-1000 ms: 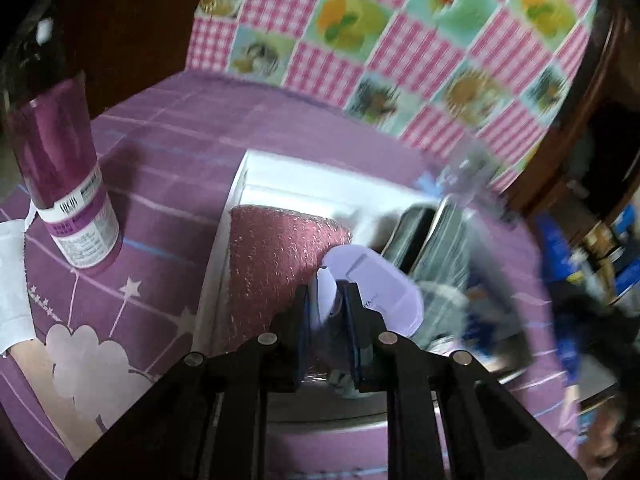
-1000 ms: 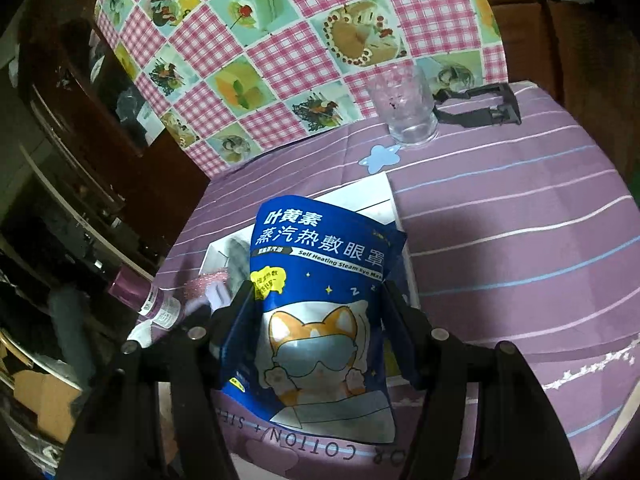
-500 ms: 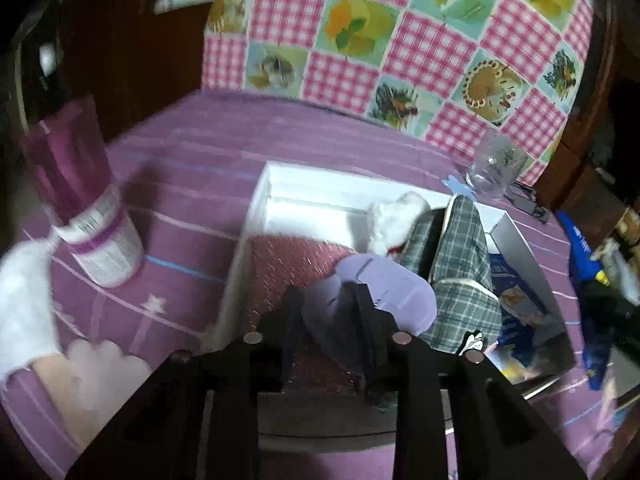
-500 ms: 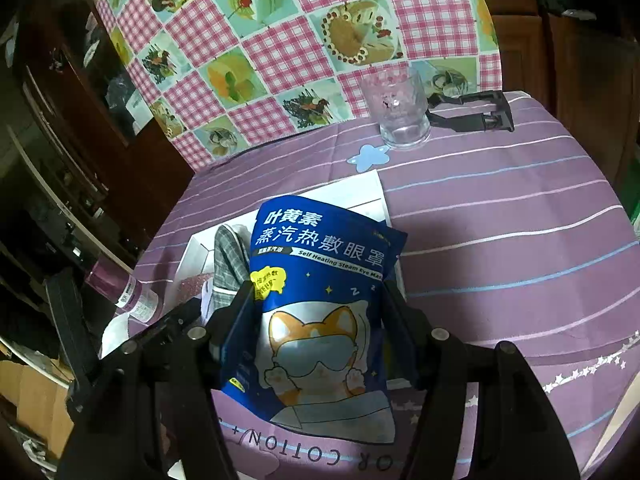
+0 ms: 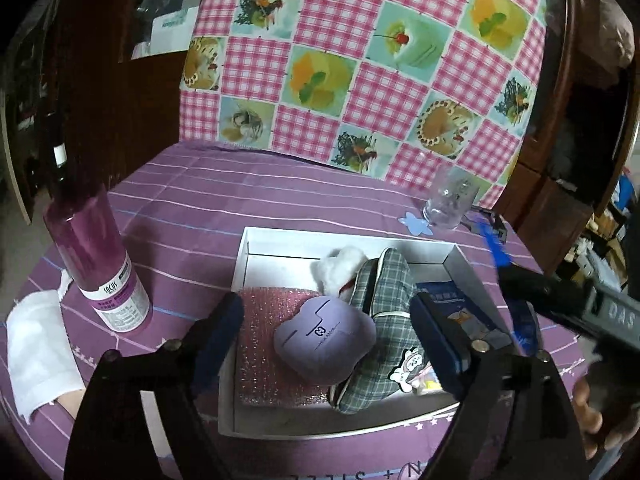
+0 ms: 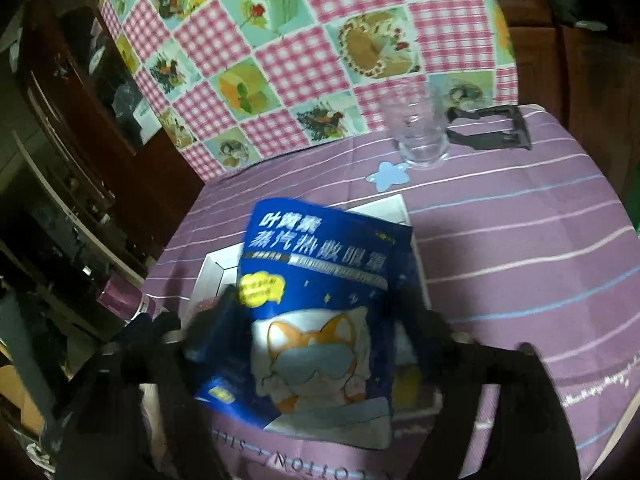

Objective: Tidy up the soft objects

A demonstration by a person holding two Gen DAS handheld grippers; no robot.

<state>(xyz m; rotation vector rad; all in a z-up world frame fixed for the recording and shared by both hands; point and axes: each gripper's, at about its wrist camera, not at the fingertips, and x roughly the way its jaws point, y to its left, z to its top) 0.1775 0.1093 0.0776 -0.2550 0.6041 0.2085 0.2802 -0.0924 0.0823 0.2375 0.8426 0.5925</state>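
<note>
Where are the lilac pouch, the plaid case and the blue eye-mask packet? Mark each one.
lilac pouch (image 5: 324,336), left wrist view, centre of its top face.
plaid case (image 5: 390,304), left wrist view, its checked side.
blue eye-mask packet (image 6: 320,280), right wrist view, its printed front.

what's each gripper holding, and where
Nothing: both sets of jaws have just been opening. The purple pouch lies free below the left gripper; the blue packet sits loose inside the right gripper.

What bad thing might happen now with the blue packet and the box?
1. The right tool has just been opening its jaws with the blue packet between them, so the packet may drop crooked and catch the white box rim.
2. The purple pouch sits loosely on top of other things, so a falling packet might knock it askew.
</note>
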